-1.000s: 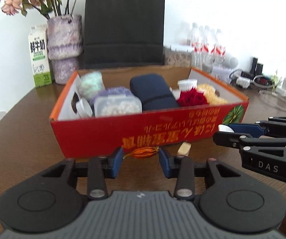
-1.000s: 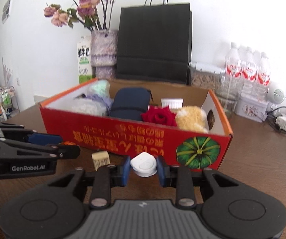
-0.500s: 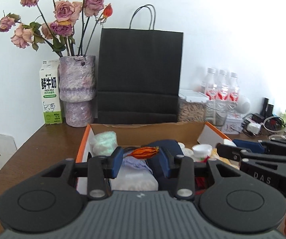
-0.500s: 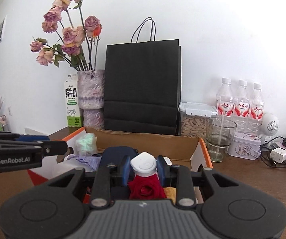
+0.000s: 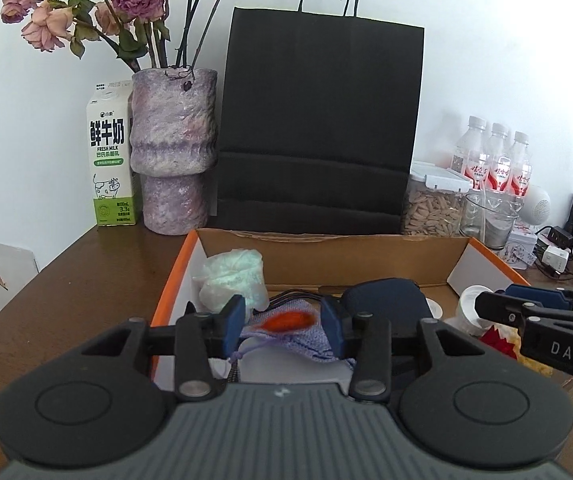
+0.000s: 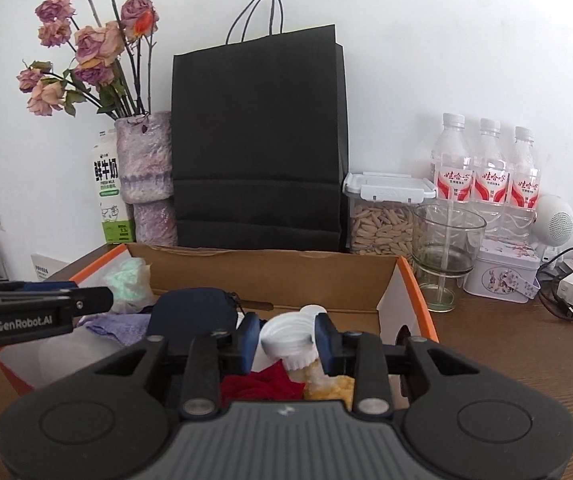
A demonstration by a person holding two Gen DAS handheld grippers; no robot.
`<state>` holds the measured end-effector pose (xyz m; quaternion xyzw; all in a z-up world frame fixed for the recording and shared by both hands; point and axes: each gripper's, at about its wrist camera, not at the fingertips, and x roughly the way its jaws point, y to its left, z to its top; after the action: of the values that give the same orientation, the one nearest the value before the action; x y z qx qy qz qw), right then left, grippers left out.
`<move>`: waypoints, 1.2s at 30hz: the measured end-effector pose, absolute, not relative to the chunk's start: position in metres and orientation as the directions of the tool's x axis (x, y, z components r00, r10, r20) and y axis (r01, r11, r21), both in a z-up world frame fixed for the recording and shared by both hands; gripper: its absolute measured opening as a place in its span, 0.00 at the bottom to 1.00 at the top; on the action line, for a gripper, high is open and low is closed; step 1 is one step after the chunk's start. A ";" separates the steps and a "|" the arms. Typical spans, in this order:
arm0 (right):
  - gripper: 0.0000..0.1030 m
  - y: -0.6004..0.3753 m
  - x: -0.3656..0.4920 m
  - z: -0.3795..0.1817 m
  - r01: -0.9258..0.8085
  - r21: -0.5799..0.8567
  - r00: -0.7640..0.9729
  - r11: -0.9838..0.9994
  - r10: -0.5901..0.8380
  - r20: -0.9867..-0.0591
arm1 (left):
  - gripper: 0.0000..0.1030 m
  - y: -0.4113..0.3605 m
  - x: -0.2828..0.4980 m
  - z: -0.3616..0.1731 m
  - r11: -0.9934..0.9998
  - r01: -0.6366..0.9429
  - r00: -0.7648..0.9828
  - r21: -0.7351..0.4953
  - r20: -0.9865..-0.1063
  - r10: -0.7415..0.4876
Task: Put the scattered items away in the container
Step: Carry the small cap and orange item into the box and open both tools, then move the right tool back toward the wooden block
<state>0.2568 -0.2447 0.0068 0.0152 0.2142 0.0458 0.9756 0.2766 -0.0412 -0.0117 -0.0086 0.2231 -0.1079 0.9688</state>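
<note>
Left gripper point(image 5: 282, 322): your fingers stand parted, wider than the orange object point(image 5: 286, 321) between them; neither pad visibly touches it, so you hold nothing.
Orange object: blurred, at lower centre of the left wrist view, just above the lilac pouch point(image 5: 290, 340) in the box point(image 5: 326, 254). Its long axis runs left to right across the frame, the narrow tip pointing left. You cannot tell from the blur whether it rests on the pouch.
Right gripper point(image 6: 286, 336): your fingers are parted about as wide as the white round object point(image 6: 288, 338) between them. The object is smeared, and whether the pads touch it cannot be told.
White round object: at lower centre of the right wrist view, over the red rose point(image 6: 262, 384) and yellow plush point(image 6: 334, 388) inside the box point(image 6: 278, 268). Its flat face tilts up and toward the camera.
Box contents: a dark blue case point(image 6: 192, 314) lies mid-box; a pale green bundle point(image 6: 126, 280) sits at the left rear corner.
Surroundings: the black paper bag point(image 5: 318, 128) stands just behind the box's rear wall.
</note>
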 end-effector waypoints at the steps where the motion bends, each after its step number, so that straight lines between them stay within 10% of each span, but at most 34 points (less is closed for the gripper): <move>1: 0.55 -0.245 0.256 0.007 -0.080 0.050 0.907 0.996 0.094 -0.411 | 0.57 -0.040 0.275 -0.011 0.976 0.207 0.883 -0.072 -0.417 -0.218; 4: 0.87 -0.243 0.251 0.010 -0.076 0.029 0.915 0.997 0.081 -0.395 | 0.81 -0.038 0.272 -0.008 0.979 0.191 0.896 -0.067 -0.396 -0.202; 7: 0.94 -0.238 0.247 0.013 -0.071 -0.001 0.920 0.998 0.065 -0.387 | 1.00 -0.039 0.268 -0.006 0.984 0.173 0.910 -0.047 -0.376 -0.178; 36: 1.00 -0.220 0.187 0.012 -0.070 -0.041 0.913 0.997 0.047 -0.406 | 1.00 -0.019 0.210 -0.012 0.991 0.131 0.894 -0.033 -0.428 -0.132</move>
<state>0.1867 -0.2204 0.0116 -0.0272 0.2067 0.0299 0.9776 0.2096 -0.0186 -0.0116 -0.0018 0.2200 -0.0676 0.9732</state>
